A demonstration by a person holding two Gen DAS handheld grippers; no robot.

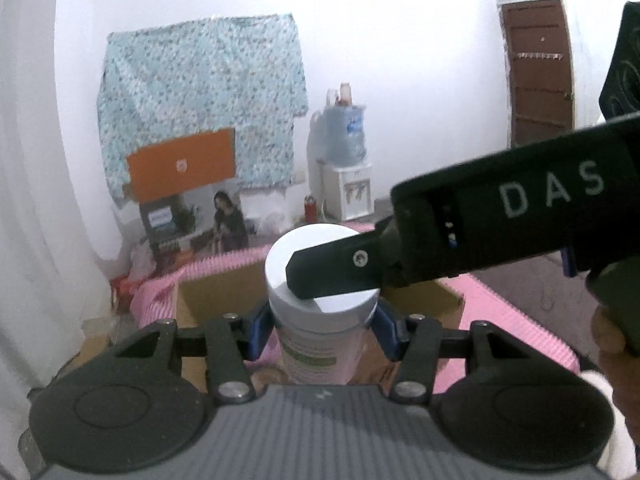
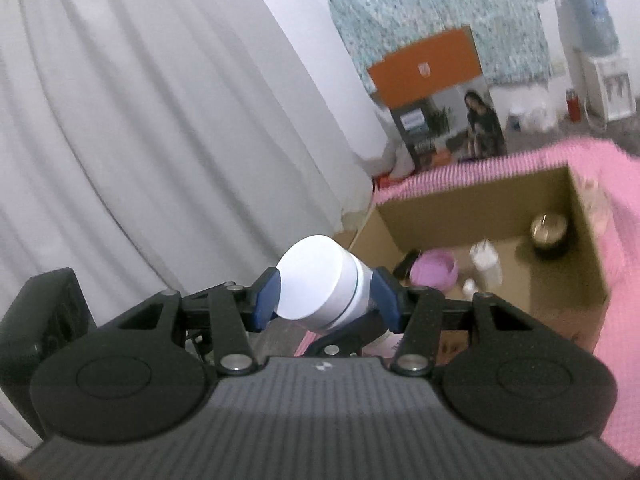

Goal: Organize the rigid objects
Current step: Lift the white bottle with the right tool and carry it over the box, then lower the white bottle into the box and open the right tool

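A jar with a white lid [image 1: 320, 272] and a pale labelled body [image 1: 320, 352] is held between both grippers above an open cardboard box [image 1: 216, 300]. My left gripper [image 1: 322, 330] is shut on the jar's body just under the lid. My right gripper [image 2: 326, 298] is shut on the white lid [image 2: 316, 284]; its finger [image 1: 336, 270] crosses the lid top in the left wrist view. In the right wrist view the box [image 2: 576, 240] holds a pink bowl [image 2: 434, 274], a small white bottle [image 2: 486, 264] and a dark round tin [image 2: 550, 232].
The box sits on a pink ribbed cloth [image 2: 624, 320]. A white curtain [image 2: 160, 120] hangs at the left. Behind are an orange-topped product box [image 1: 188, 196], a patterned cloth [image 1: 200, 96], a water dispenser [image 1: 344, 160] and a brown door [image 1: 540, 72].
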